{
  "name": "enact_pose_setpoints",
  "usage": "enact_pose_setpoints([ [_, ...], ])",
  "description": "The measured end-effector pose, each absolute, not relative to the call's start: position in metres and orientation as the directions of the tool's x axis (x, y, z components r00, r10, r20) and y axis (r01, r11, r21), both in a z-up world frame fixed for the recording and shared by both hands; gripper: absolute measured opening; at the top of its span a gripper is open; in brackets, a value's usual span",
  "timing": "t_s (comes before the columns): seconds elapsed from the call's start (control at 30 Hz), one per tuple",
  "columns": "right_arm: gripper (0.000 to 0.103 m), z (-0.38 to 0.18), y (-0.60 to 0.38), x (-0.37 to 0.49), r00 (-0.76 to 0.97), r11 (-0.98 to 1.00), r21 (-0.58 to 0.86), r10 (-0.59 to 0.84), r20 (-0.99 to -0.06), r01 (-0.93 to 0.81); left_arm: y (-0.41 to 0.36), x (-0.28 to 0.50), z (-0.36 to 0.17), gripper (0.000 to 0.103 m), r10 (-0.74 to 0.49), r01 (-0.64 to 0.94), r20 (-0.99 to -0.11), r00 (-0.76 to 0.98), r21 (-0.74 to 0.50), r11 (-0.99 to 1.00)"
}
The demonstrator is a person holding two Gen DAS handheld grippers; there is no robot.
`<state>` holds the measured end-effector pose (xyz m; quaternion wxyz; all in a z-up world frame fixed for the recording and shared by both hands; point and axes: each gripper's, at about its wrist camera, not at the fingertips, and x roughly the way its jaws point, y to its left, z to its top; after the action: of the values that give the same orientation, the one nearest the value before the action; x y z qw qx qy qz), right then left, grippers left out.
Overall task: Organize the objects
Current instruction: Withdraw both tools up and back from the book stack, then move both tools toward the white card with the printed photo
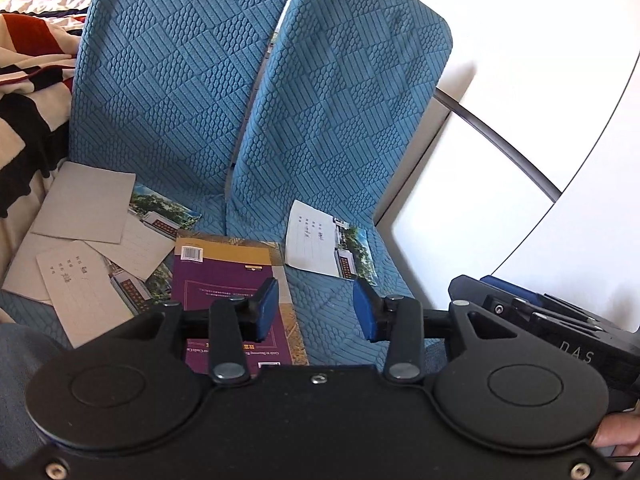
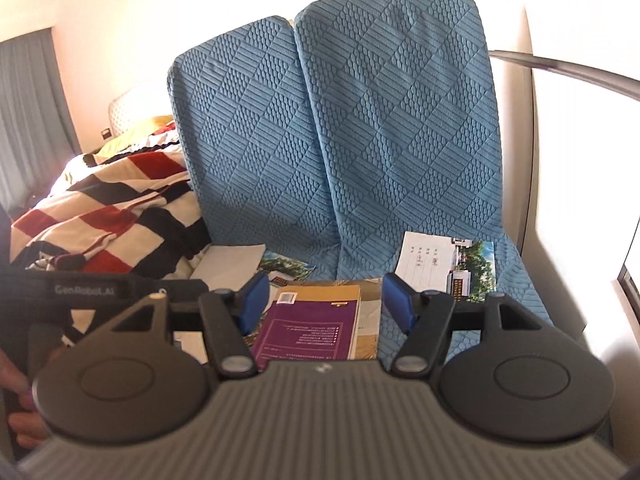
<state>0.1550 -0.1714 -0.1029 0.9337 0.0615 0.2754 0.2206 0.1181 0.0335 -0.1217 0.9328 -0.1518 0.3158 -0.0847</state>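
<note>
Plainly, the jaws of the left gripper (image 1: 316,306) are parted with nothing between the blue pads, and those of the right gripper (image 2: 325,300) are spread wider, likewise empty. Both are held above the blue quilted sofa seat (image 1: 344,320), over a purple and gold book (image 1: 224,280) lying flat with its barcode corner turned away. Small white lines are printed on its cover but cannot be read.

Right of the book, apart from it, a single postcard (image 1: 328,240) lies on the seat, half lined with handwriting too small to read, half a photo of a building among trees. Left of the book, a loose overlapping pile of cards (image 1: 88,248) is shown fully only in the left wrist view; some are blank grey.

"DAS" is seen on the right gripper's body in the left wrist view, and "GenRobot.AI" on the left gripper's body in the right wrist view. A red, black and white striped blanket (image 2: 120,216) lies beyond the pile.
</note>
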Motion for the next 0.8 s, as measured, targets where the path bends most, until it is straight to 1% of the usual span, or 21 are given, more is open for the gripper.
enact_pose_setpoints([
  [0.03, 0.066, -0.102, -0.173, 0.154, 0.757, 0.897, 0.234, 0.442, -0.482, -0.375, 0.032, 0.118, -0.121, 0.04, -0.255, 0.065, -0.562, 0.787, -0.335, 0.94],
  [0.07, 0.067, -0.102, -0.175, 0.152, 0.763, 0.899, 0.23, 0.437, -0.476, -0.372, 0.03, 0.117, -0.121, 0.043, -0.253, 0.065, -0.562, 0.787, -0.333, 0.941],
  [0.13, 0.074, -0.1, -0.178, 0.152, 0.774, 0.907, 0.219, 0.421, -0.472, -0.36, 0.029, 0.118, -0.12, 0.053, -0.249, 0.06, -0.562, 0.789, -0.333, 0.941],
  [0.17, 0.083, -0.1, -0.18, 0.152, 0.781, 0.912, 0.214, 0.41, -0.471, -0.35, 0.029, 0.12, -0.119, 0.063, -0.247, 0.056, -0.562, 0.79, -0.336, 0.94],
  [0.2, 0.088, -0.1, -0.183, 0.153, 0.787, 0.916, 0.211, 0.4, -0.469, -0.34, 0.029, 0.121, -0.118, 0.075, -0.241, 0.049, -0.558, 0.794, -0.337, 0.94],
  [0.27, 0.088, -0.101, -0.189, 0.155, 0.797, 0.922, 0.21, 0.386, -0.464, -0.325, 0.03, 0.123, -0.116, 0.093, -0.228, 0.039, -0.533, 0.815, -0.342, 0.939],
  [0.3, 0.088, -0.102, -0.192, 0.157, 0.801, 0.925, 0.214, 0.379, -0.463, -0.314, 0.03, 0.124, -0.116, 0.099, -0.224, 0.04, -0.517, 0.826, -0.343, 0.938],
  [0.37, 0.088, -0.104, -0.198, 0.161, 0.808, 0.928, 0.231, 0.37, -0.459, -0.294, 0.029, 0.13, -0.117, 0.1, -0.219, 0.044, -0.507, 0.834, -0.335, 0.941],
  [0.8, 0.088, -0.117, -0.223, 0.186, 0.84, 0.958, 0.223, 0.268, -0.473, -0.18, 0.015, 0.173, -0.13, 0.1, -0.265, 0.101, -0.534, 0.803, -0.315, 0.944],
])
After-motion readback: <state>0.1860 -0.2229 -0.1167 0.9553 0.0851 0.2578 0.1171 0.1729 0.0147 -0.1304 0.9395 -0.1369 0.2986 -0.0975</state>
